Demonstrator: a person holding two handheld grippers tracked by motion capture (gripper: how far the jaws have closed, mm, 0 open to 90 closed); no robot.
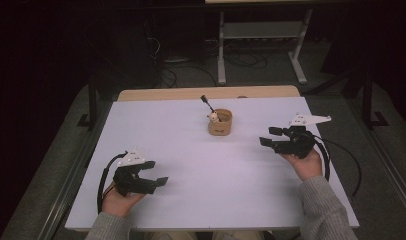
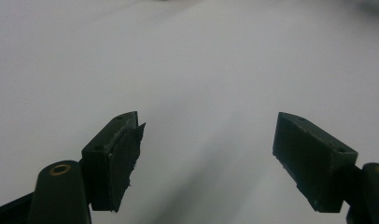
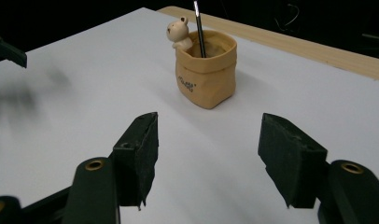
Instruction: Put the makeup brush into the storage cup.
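A small tan bag-shaped holder (image 1: 220,123) (image 3: 207,71) stands on the white table (image 1: 201,175) toward the back, with a little bear figure (image 1: 212,116) (image 3: 179,32) on its rim and a dark pen (image 1: 208,104) (image 3: 199,28) leaning out of it. My right gripper (image 1: 271,136) (image 3: 208,156) is to the holder's right, pointing at it, open with nothing between its jaws. My left gripper (image 1: 156,173) (image 2: 206,158) rests near the front left, open and empty, looking across bare table.
A wooden strip (image 1: 206,93) runs along the table's far edge. Beyond it stand white metal frame legs (image 1: 222,50) and floor cables (image 1: 181,75). Cables trail from both grippers over the table's sides.
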